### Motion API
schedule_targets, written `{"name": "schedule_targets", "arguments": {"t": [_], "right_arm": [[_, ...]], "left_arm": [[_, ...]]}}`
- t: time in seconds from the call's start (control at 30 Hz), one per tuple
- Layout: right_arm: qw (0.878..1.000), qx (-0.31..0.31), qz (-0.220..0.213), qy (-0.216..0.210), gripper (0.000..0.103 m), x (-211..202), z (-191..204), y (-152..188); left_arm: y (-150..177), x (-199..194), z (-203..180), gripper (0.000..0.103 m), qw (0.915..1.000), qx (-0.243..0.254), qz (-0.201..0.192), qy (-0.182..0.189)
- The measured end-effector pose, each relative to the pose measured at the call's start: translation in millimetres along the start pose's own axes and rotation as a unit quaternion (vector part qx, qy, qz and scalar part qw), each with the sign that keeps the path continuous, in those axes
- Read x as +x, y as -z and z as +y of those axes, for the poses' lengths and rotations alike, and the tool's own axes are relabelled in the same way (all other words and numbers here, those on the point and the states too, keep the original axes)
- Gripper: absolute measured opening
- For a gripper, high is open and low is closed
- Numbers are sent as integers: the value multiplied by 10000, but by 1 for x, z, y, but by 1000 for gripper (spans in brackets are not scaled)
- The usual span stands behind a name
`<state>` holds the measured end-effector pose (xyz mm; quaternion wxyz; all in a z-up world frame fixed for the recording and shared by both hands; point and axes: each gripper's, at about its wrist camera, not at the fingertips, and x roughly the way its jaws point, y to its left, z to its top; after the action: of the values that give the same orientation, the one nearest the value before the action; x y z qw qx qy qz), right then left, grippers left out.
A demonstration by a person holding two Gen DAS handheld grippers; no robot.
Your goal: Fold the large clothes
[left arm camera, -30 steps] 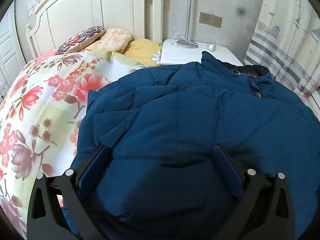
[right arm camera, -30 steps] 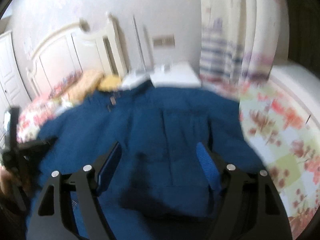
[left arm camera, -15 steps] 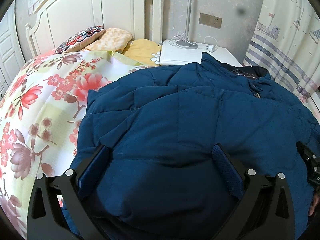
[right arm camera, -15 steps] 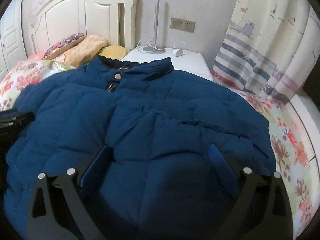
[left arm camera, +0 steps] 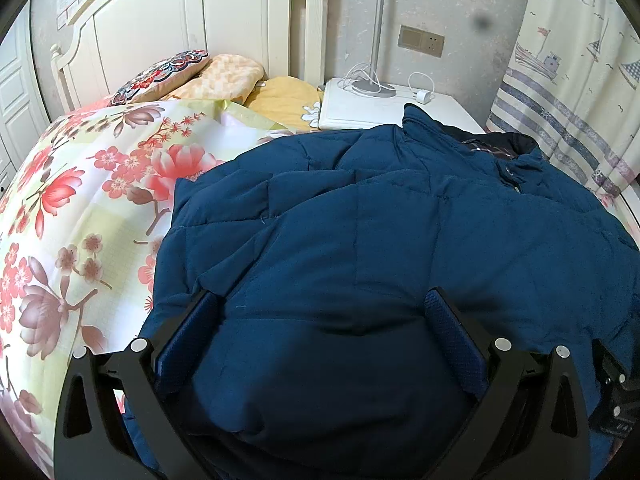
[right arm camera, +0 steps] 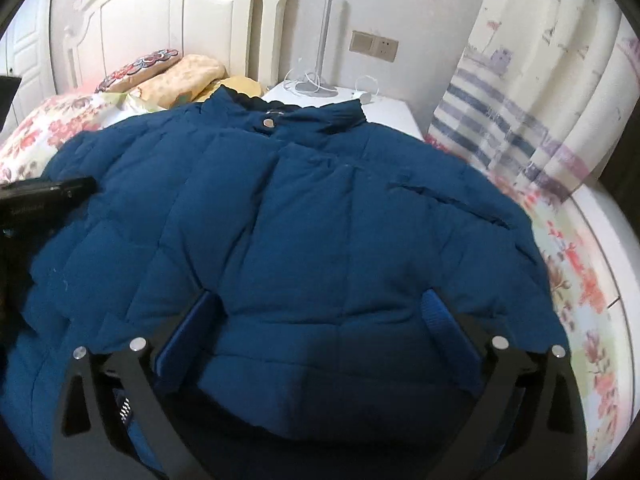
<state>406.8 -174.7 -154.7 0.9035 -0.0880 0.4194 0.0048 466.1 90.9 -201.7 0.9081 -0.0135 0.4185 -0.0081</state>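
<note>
Both grippers are closing in over the jacket's near edge

Left view: the left gripper point(left arm camera: 320, 320) is hanging wide open above the blue jacket point(left arm camera: 380, 240), which is filling the frame's centre on the flowered quilt point(left arm camera: 80, 208).
Right view: the right gripper point(right arm camera: 320, 320), equally wide and holding nothing, is now lower and nearer than a second ago, so a fold is probably beginning.
</note>
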Motion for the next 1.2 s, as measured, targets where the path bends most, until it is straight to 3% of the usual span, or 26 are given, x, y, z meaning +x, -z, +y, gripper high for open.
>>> {"name": "schedule_targets", "arguments": {"t": [0.33,0.4,0.43,0.5,0.53,0.6,0.67,0.77,0.83,0.87,1.0,1.1,1.17,1.2], "right_arm": [[9996,107,62,-267,101,2,-7,0],[9985,111,296,-447,100,-5,-14,-3],[9976,282,363,-515,100,-18,-20,-4],[9944,624,-34,-847,99,-53,-32,0],[9936,628,-232,-911,99,-72,-34,5],[9948,447,-331,-856,99,-93,-29,17],[9956,146,-184,-913,98,-100,-15,34],[9974,-326,185,-619,89,-83,5,56],[9966,-241,509,-596,89,-58,8,70],[9972,-202,408,-597,91,-57,8,73],[9966,-188,553,-580,91,-63,5,70],[9991,148,285,-259,91,-79,-21,71],[9980,481,394,131,92,-74,-52,75],[9968,574,492,248,92,-68,-63,78]], "left_arm": [[-1,-1,-1,99,10000,5,51,-19],[-4,-8,-1,99,9995,-1,279,-153],[-3,-26,1,98,9991,-232,287,-210],[4,-65,6,98,9970,-717,-52,269],[12,-88,4,98,9938,-831,-258,694],[28,-115,-13,98,9922,-527,-401,1054],[53,-126,-44,98,9961,174,-351,791],[83,-107,-73,98,9963,665,19,549],[97,-83,-83,99,9951,795,421,405],[104,-75,-89,99,9943,959,361,288],[99,-76,-87,99,9940,959,362,392],[98,-90,-62,99,9973,736,-35,-44],[98,-86,-38,99,9984,464,36,-315],[98,-76,-21,99,9993,164,273,-214]]}}
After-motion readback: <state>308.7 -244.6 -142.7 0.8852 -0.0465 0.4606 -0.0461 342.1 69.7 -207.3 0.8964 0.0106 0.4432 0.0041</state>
